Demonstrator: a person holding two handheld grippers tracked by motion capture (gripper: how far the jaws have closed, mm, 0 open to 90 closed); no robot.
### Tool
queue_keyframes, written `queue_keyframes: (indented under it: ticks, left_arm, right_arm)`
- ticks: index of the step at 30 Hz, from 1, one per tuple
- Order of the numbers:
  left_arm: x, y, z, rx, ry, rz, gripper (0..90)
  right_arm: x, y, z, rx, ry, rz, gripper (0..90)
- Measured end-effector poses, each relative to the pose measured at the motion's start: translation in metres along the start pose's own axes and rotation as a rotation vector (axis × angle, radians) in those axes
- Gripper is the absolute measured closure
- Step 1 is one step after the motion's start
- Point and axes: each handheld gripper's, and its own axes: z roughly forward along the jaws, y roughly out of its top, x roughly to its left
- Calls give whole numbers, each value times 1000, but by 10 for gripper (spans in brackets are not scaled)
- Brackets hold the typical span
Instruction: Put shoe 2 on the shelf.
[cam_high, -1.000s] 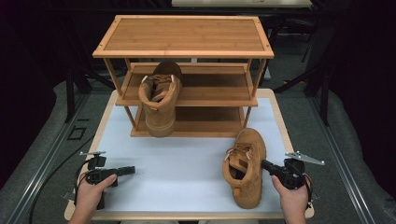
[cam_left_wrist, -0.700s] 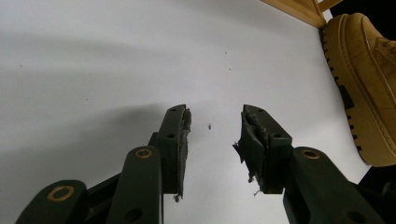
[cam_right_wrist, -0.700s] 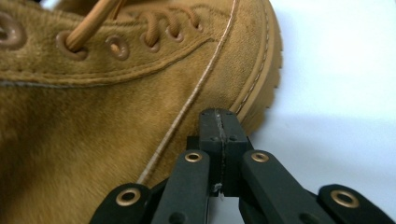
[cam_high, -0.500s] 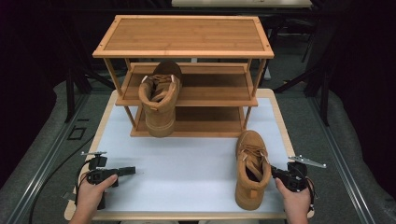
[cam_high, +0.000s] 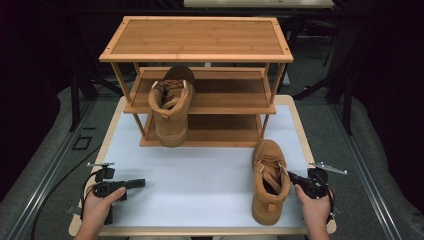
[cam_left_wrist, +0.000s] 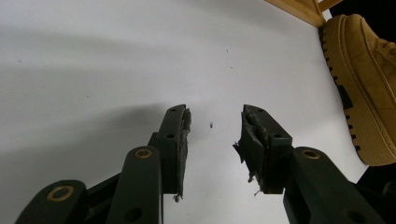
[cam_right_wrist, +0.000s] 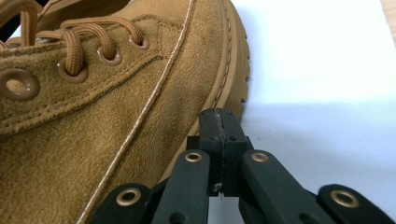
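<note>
Nearest the person, the left gripper (cam_high: 134, 183) is lying low over the white tabletop (cam_high: 200, 180) at the front left, held in the left hand (cam_high: 97, 207); in the left gripper view its jaws are standing apart with nothing between them, hovering over bare white surface. At the front right, the right hand (cam_high: 316, 210) is holding the right gripper (cam_high: 291, 176) against the side of a tan suede boot (cam_high: 269, 181). In the right gripper view its jaws are pressed together with nothing gripped, their tips sitting just beside the boot's sole edge (cam_right_wrist: 233, 70). This boot is standing upright on the tabletop, toe pointing away toward the shelf.

Farther back, a three-tier wooden shoe rack (cam_high: 196, 37) is standing on the table. A second tan boot (cam_high: 171, 107) is resting on its middle shelf at the left, its heel end hanging out over the shelf's front edge.
</note>
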Motion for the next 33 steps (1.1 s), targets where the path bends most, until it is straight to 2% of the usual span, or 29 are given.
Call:
queue_keyframes:
  ticks: [4, 9, 10, 14, 16, 19, 21, 24, 26, 27, 29, 30, 33]
  left_arm:
    - [-1, 0, 2, -1, -6, 4, 610]
    - [1, -1, 0, -1, 0, 2, 611]
    - [1, -1, 0, -6, 1, -9, 611]
    - [1, 0, 0, -2, -2, -7, 609]
    - [2, 0, 0, -2, -3, 4, 609]
    - [1, -1, -1, -6, -4, -1, 608]
    - [2, -1, -1, -8, -3, 1, 608]
    - [2, -1, -2, -13, -4, -8, 607]
    - [3, -1, -2, -6, 6, -5, 604]
    - [2, -1, -2, -6, 6, -4, 604]
    - [2, -1, -2, -5, 5, -1, 604]
    - [2, -1, -2, -7, 1, 1, 604]
    - [2, -1, -2, -12, -1, 0, 604]
  right_arm:
    - [6, 2, 5, 7, -8, -22, 900]
    - [16, 7, 17, 1, 21, -33, 900]
    - [18, 9, 19, 10, 23, -30, 900]
    - [17, 11, 22, 12, 47, -14, 900]
    - [17, 10, 25, 31, 16, -28, 900]
    - [15, 10, 24, 28, 40, -20, 900]
    - [15, 10, 23, 39, 35, -25, 899]
    - [15, 11, 20, 33, 35, -29, 849]
    - [15, 17, 9, 39, 58, -27, 820]
    - [16, 20, 6, 29, 45, -36, 809]
    - [17, 24, 1, 39, 56, -43, 796]
    - [20, 31, -8, 46, 49, -58, 776]
    - [24, 38, -14, 58, 39, -86, 759]
